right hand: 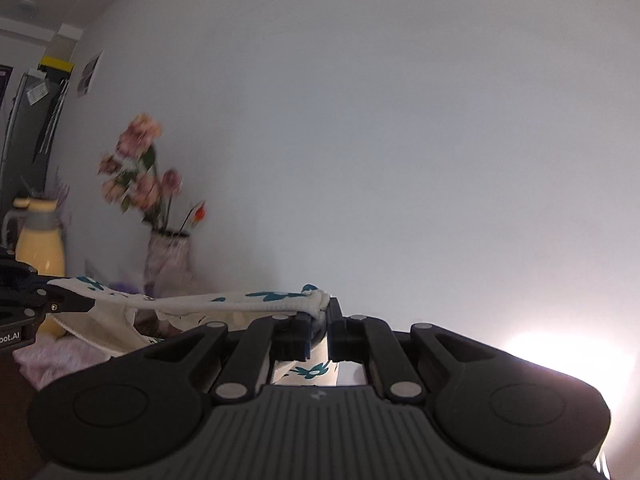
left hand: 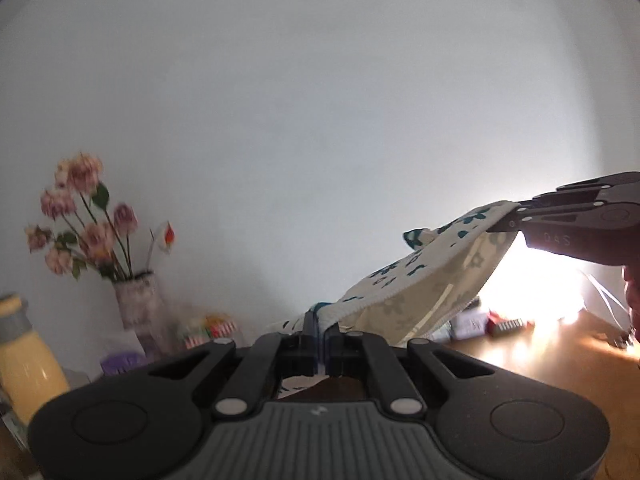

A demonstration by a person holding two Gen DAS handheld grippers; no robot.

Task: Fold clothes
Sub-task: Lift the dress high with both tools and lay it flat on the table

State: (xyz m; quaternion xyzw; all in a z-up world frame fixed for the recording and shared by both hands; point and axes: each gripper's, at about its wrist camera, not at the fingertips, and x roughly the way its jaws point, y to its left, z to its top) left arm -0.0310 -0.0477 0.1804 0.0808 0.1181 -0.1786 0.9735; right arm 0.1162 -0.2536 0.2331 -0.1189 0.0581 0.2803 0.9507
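The left gripper [left hand: 320, 334] is clenching a ribbed hem of the floral garment [left hand: 424, 276], its jaws pinched tight on the fabric. The right gripper [right hand: 320, 326] is clamping another stretch of the same white edge, also fully pinched. Between them the cream cloth with teal flowers is hanging in the air above the wooden worktop [left hand: 532, 352], drawn fairly taut from one grip to the other. Holding two points of the hem this way is probably meant to spread the piece flat so it can be laid down squarely for the first fold.

Toward the worktop's back left edge, against the wall, a vase of pink roses [left hand: 136, 304] is standing, with a yellow flask [left hand: 28, 360] just beside it nearer the left corner.

Much is staying unclear: both gripper bodies are blocking the worktop directly below, so where the garment's lower part is hanging cannot be told. A glare at the right edge is washing out that side, small objects [left hand: 508, 325] there are blurring beyond naming, and only a sliver of a hand [left hand: 632, 296] is showing.
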